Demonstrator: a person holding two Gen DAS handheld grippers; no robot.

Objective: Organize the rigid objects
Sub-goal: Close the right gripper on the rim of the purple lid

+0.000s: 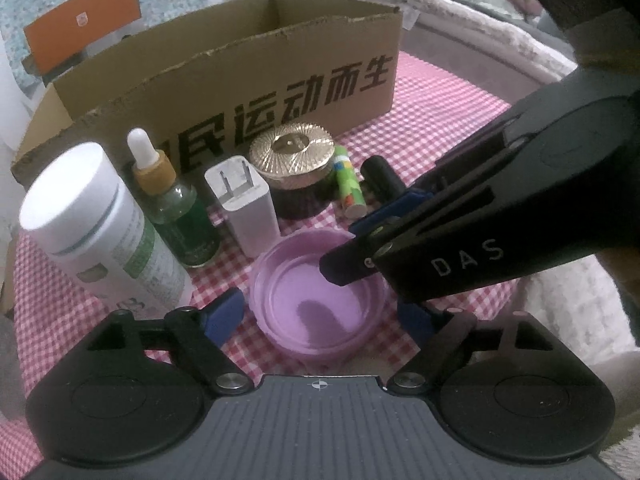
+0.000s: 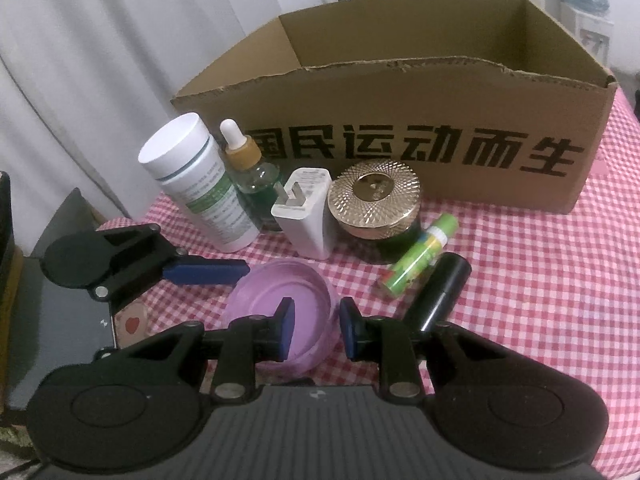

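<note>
Your right tongs (image 2: 314,330) pinch the near rim of the shallow round lilac plastic lid (image 2: 256,300), lying hollow side up on the red-checked bench (image 2: 520,280). Your left tongs (image 1: 320,312) stand wide around it, not touching. Behind it stand bottles and the brown cardboard box (image 2: 400,92).

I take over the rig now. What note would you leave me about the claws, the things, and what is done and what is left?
Left claw: open, its fingers on either side of the purple lid on the checked cloth.
Right claw: narrow, astride the lid's rim; whether it grips is unclear.
White bottle, dropper bottle, charger, gold jar, green tube, black tube: all on the cloth before the cardboard box.
Done: nothing shows in the box.
Left: move everything in, probably the lid first.
</note>
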